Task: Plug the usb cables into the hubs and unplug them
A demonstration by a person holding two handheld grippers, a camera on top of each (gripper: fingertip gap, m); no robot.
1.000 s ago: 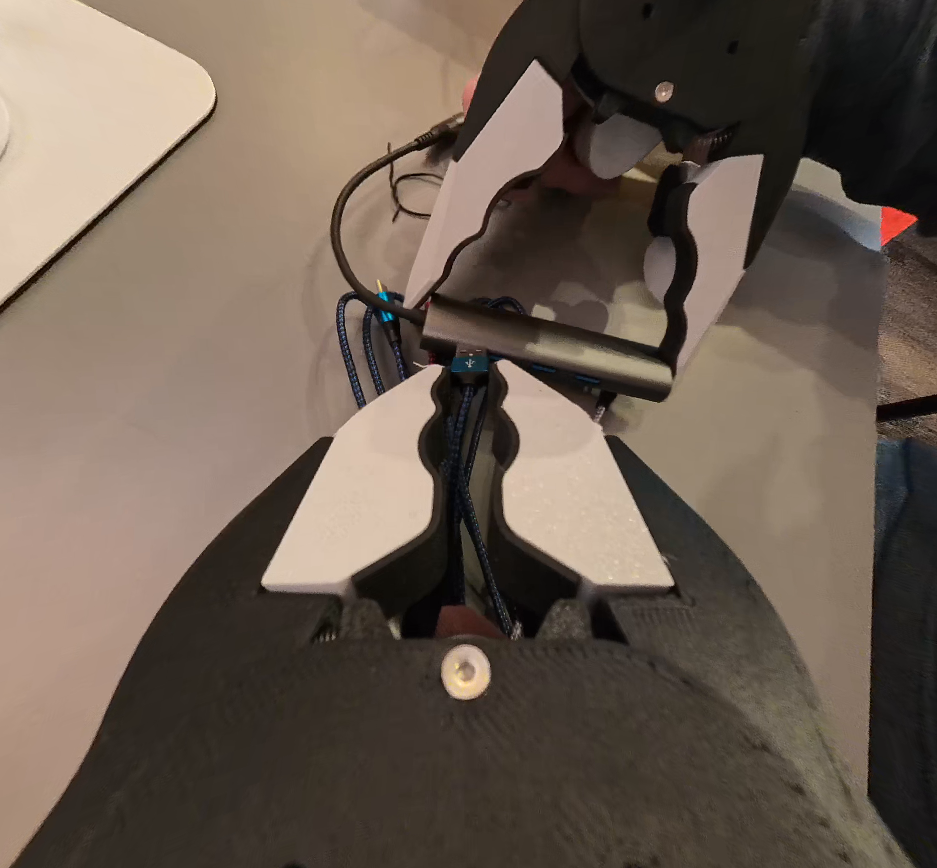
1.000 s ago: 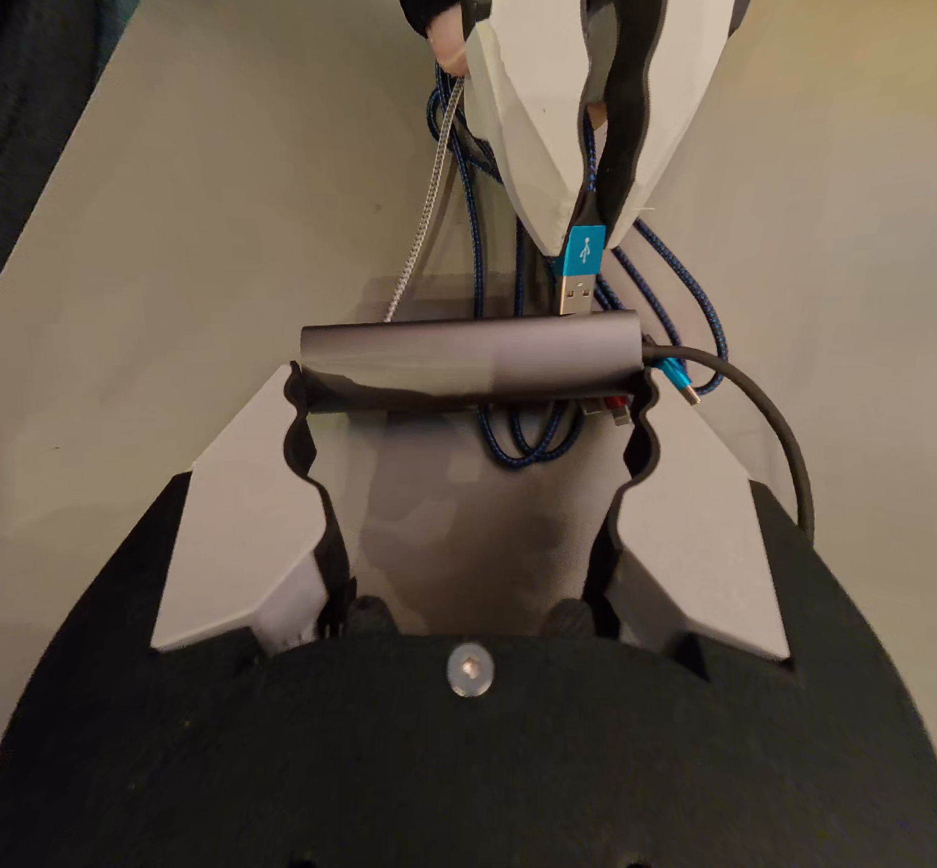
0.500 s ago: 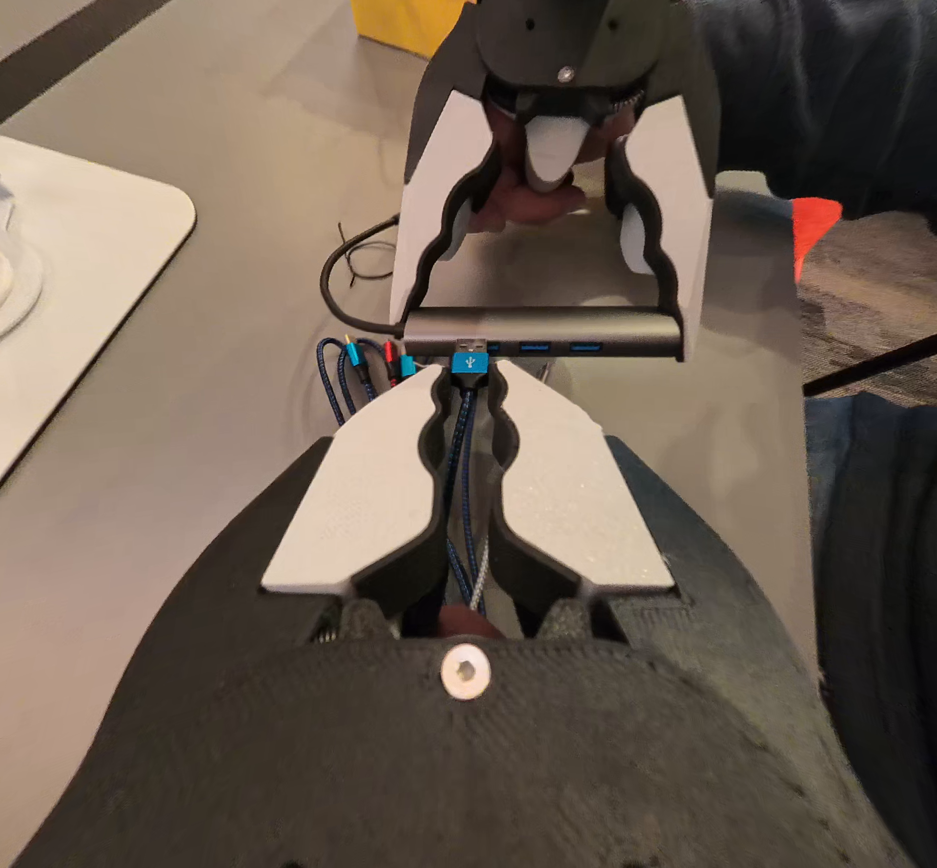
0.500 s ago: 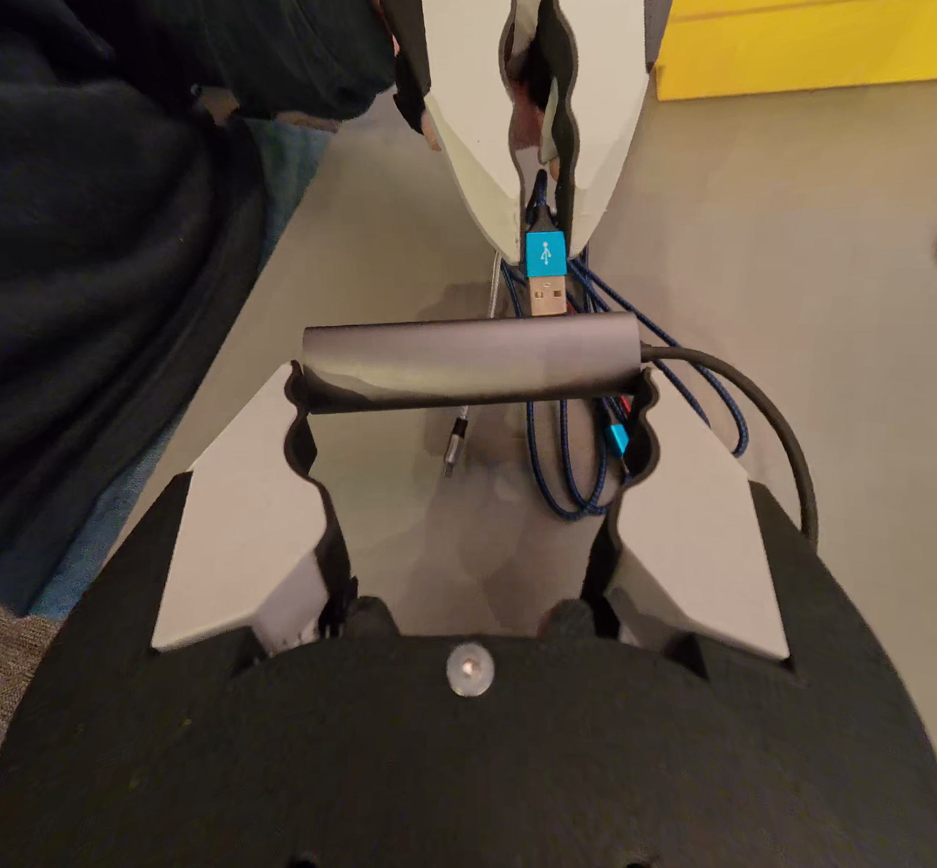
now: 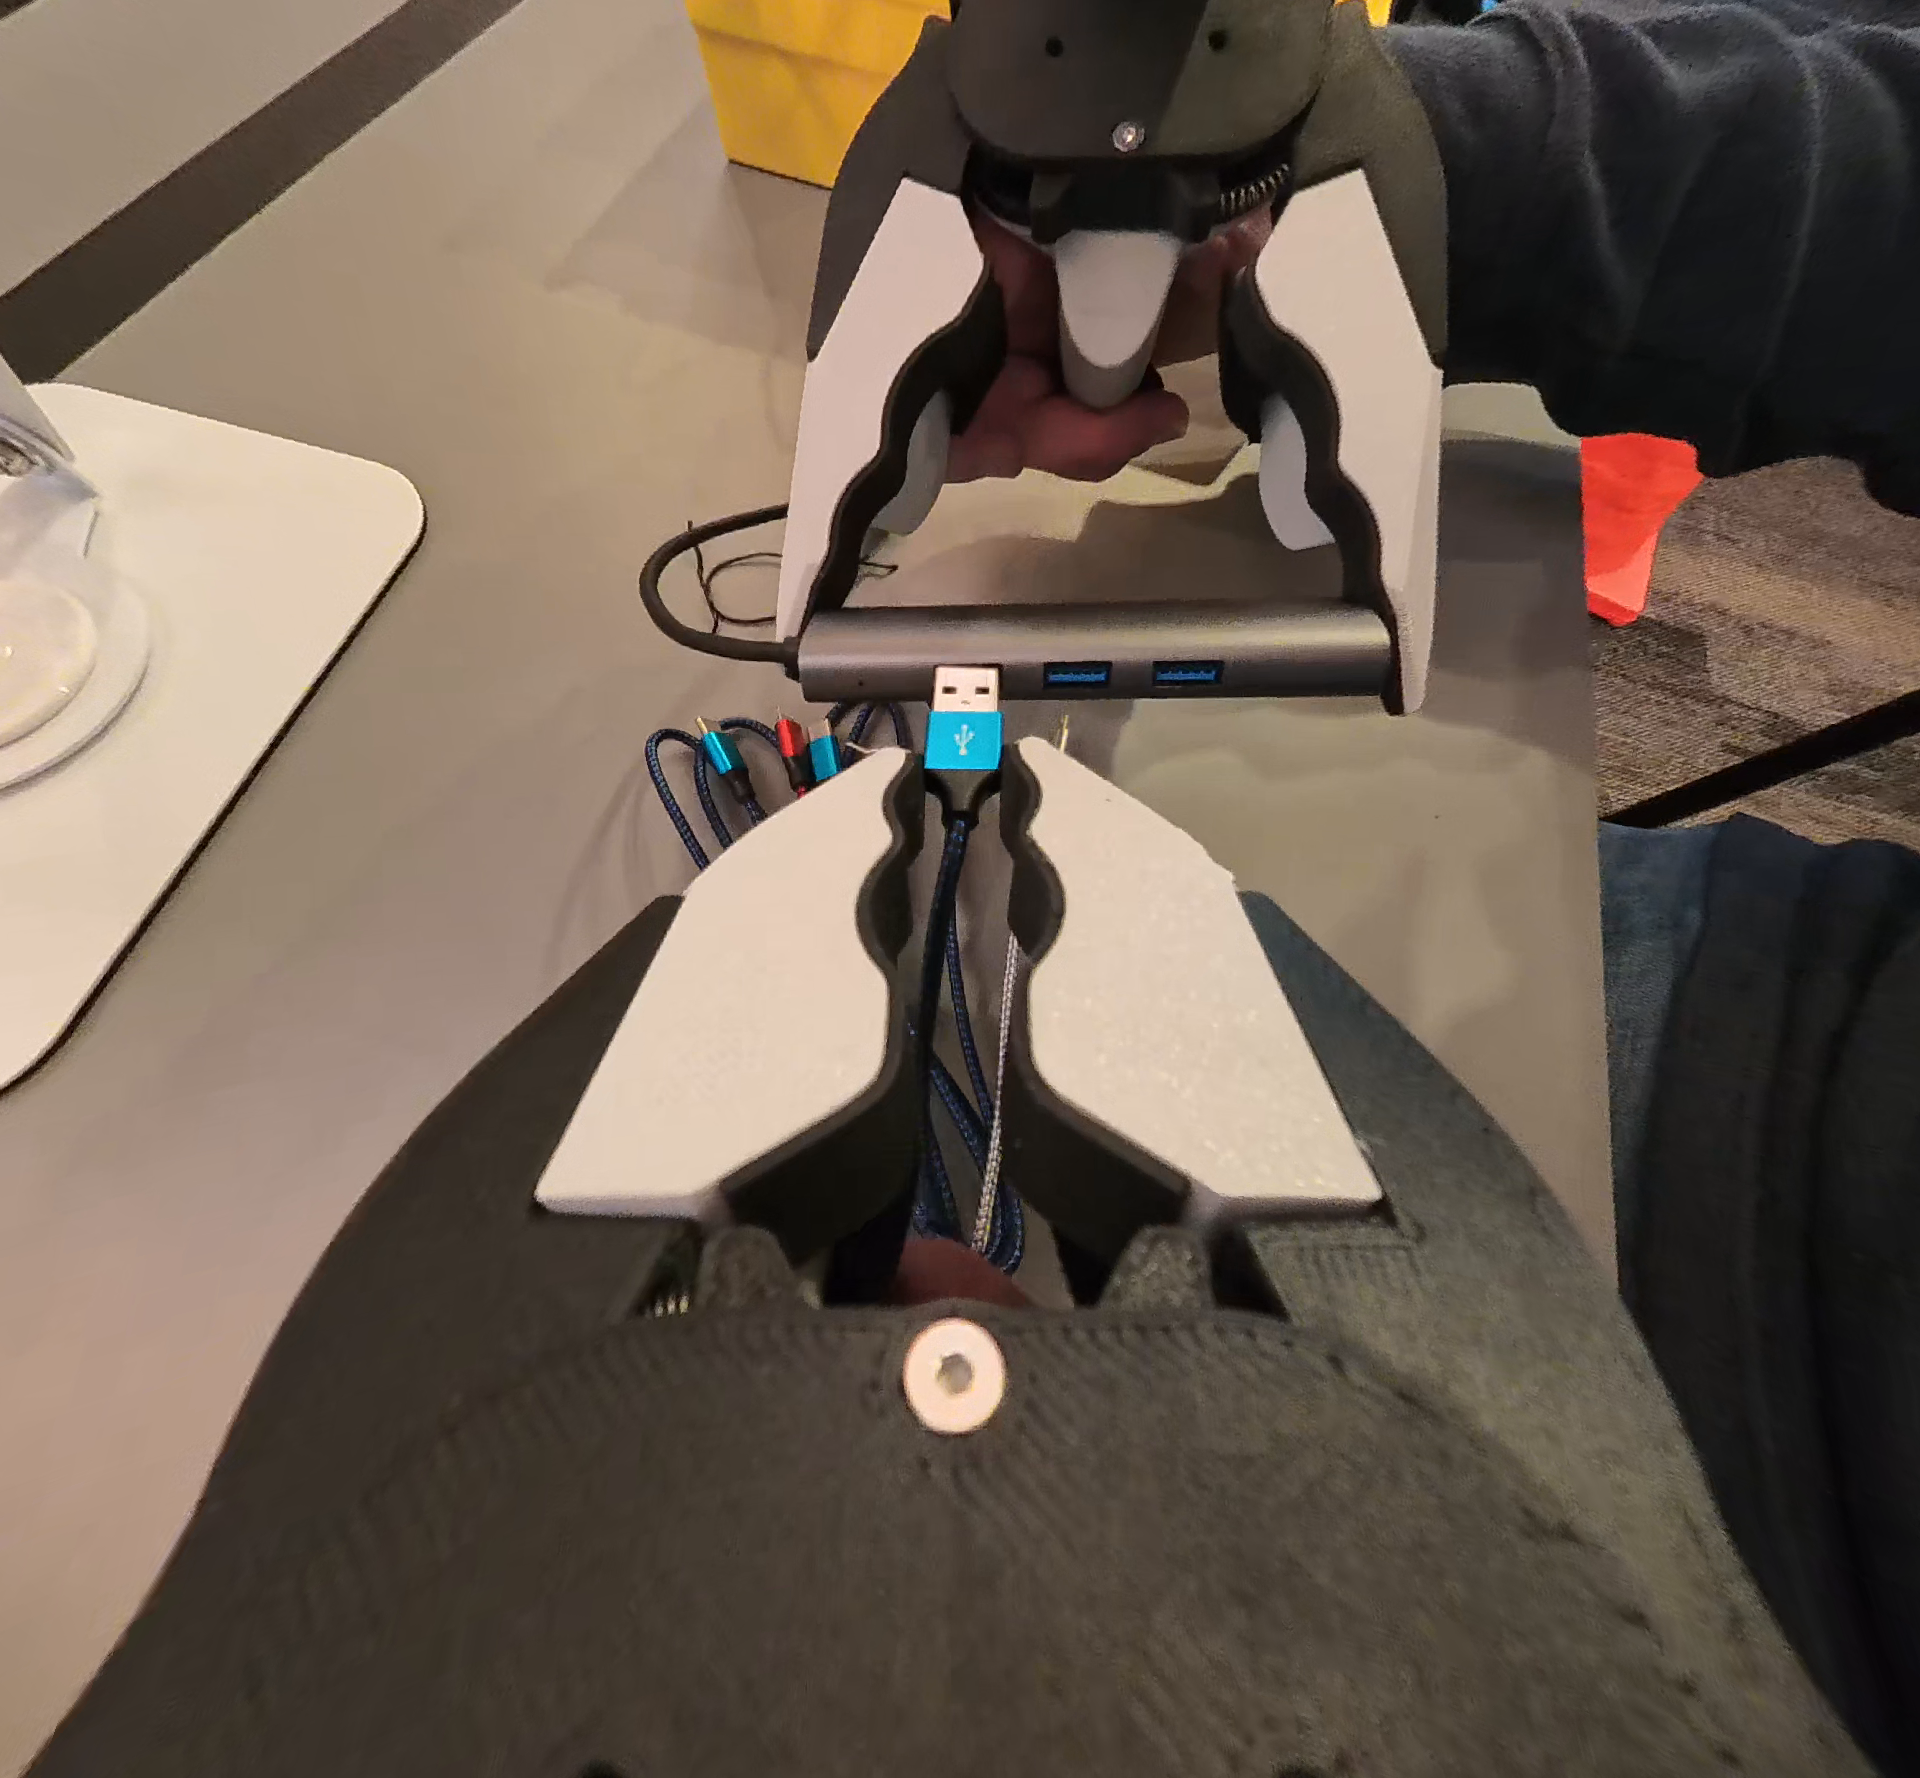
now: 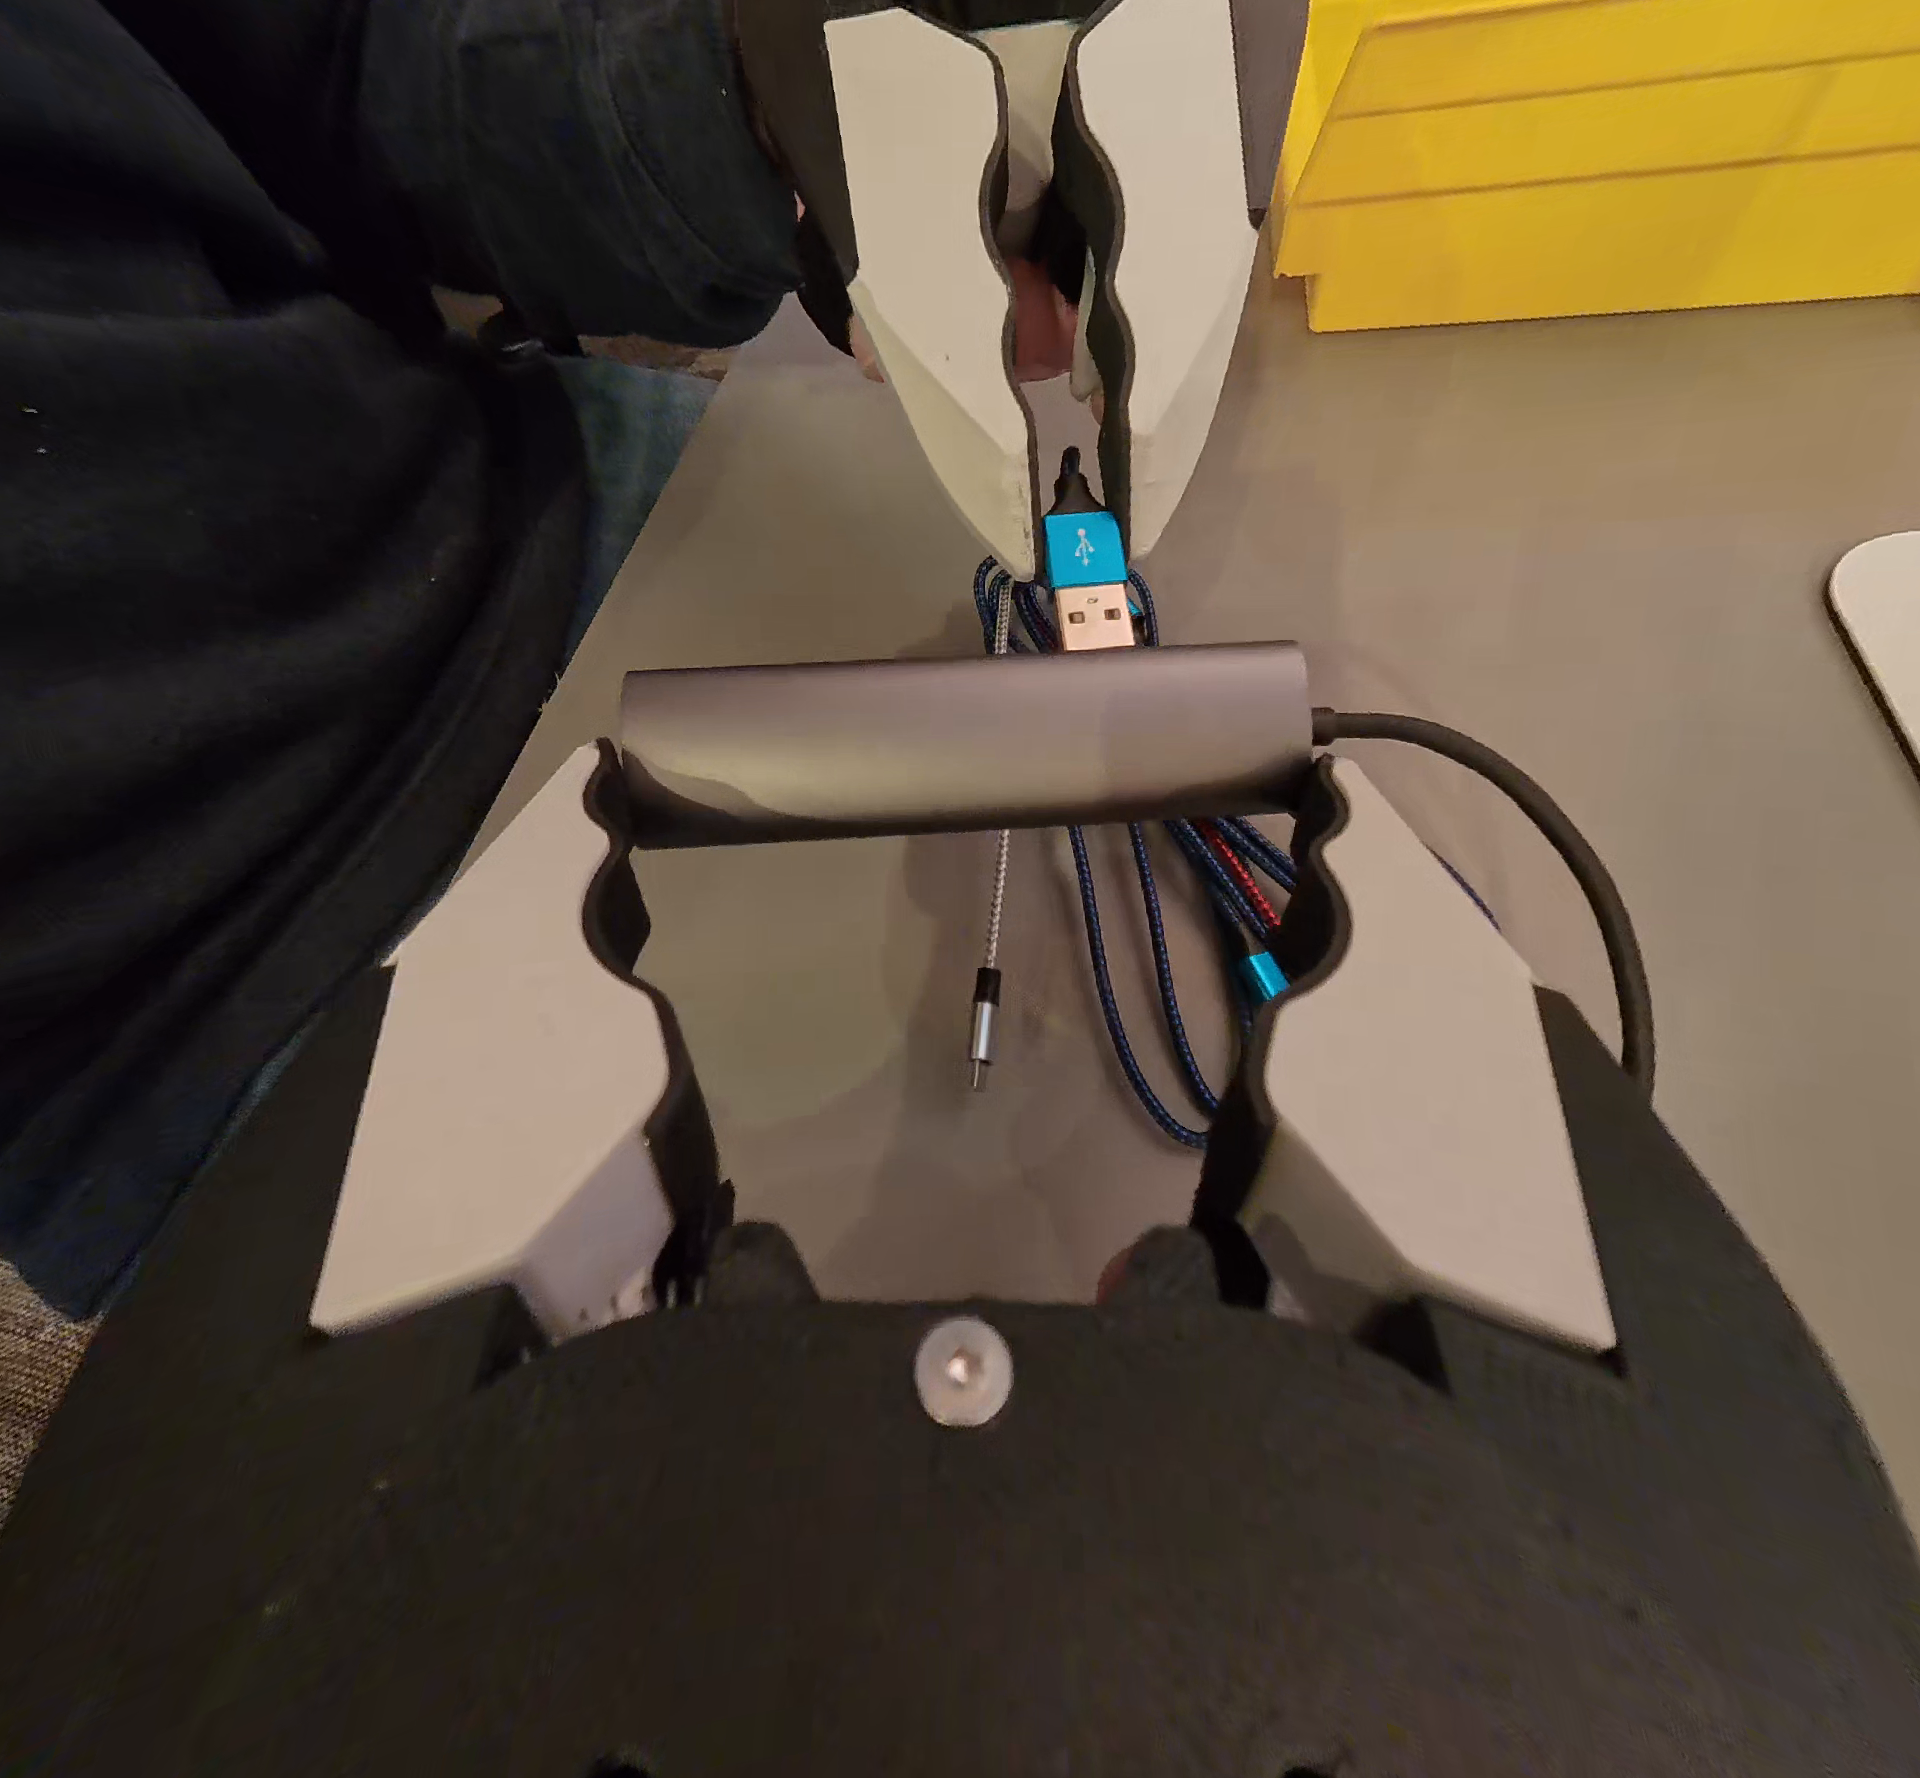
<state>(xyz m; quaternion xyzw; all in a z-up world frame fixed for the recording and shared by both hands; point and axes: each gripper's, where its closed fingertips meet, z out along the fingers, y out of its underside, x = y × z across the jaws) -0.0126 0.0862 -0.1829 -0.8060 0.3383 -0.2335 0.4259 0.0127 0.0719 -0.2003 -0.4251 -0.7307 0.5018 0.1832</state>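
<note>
Left wrist view shows the left gripper (image 5: 961,767) clamped on the blue USB-A plug (image 5: 964,739), whose bare metal tongue now sits outside the hub's leftmost port; half a second ago it was buried to the collar. So the unplug stroke looks complete. Opposite, the right gripper (image 5: 1101,658) holds its jaws wide, pinching the grey USB hub (image 5: 1096,653) by its two ends above the grey table (image 5: 468,357). Braided cable ends (image 5: 769,752) hang below, and the hub's black lead (image 5: 675,611) curls off left. Two blue ports (image 5: 1132,676) remain free for another insertion.
</note>
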